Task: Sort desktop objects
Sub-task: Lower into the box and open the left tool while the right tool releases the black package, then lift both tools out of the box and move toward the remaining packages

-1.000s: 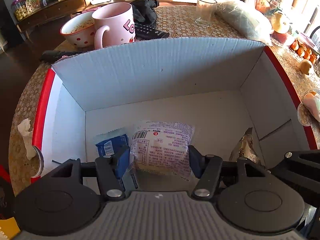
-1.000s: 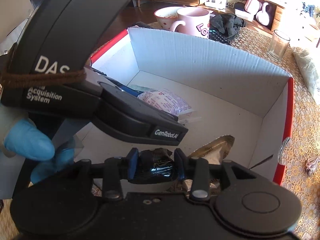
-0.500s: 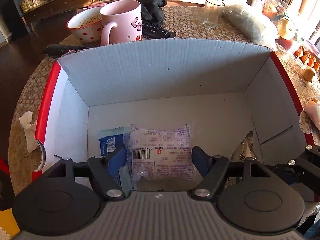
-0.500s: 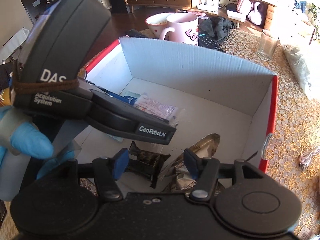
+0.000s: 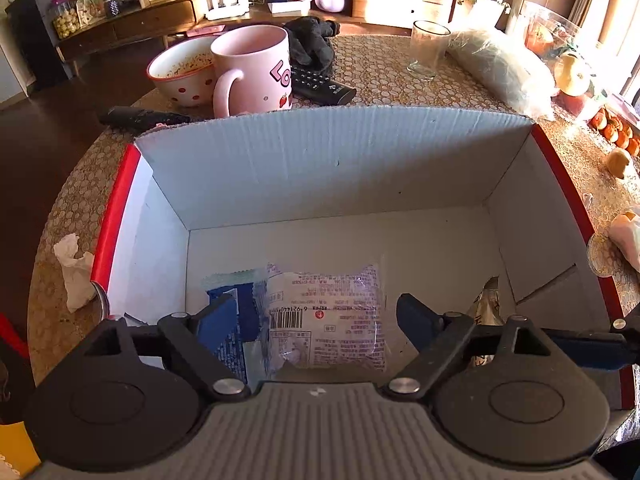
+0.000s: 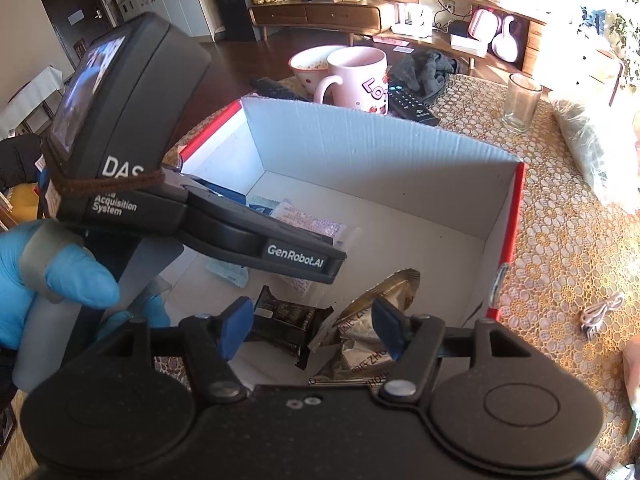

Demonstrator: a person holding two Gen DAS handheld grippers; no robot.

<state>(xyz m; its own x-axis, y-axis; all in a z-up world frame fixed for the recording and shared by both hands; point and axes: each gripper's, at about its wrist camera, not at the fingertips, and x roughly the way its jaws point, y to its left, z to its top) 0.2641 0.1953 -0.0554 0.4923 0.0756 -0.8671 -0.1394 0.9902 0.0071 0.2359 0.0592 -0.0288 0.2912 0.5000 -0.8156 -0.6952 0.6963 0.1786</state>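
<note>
Snacks are released into the cardboard box (image 5: 320, 168): left tool (image 5: 316, 316), just opened wide, clears the white packet (image 5: 328, 312); right tool (image 6: 312, 328), likewise opening, frees the dark bar (image 6: 288, 320).

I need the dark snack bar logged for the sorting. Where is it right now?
In the right wrist view the dark snack bar lies on the box floor, near the front, just left of the gold foil packet, between the open right tongs.

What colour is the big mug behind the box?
The mug is pink, with pink letters and little strawberries on its side. The left wrist view shows it best.
</note>
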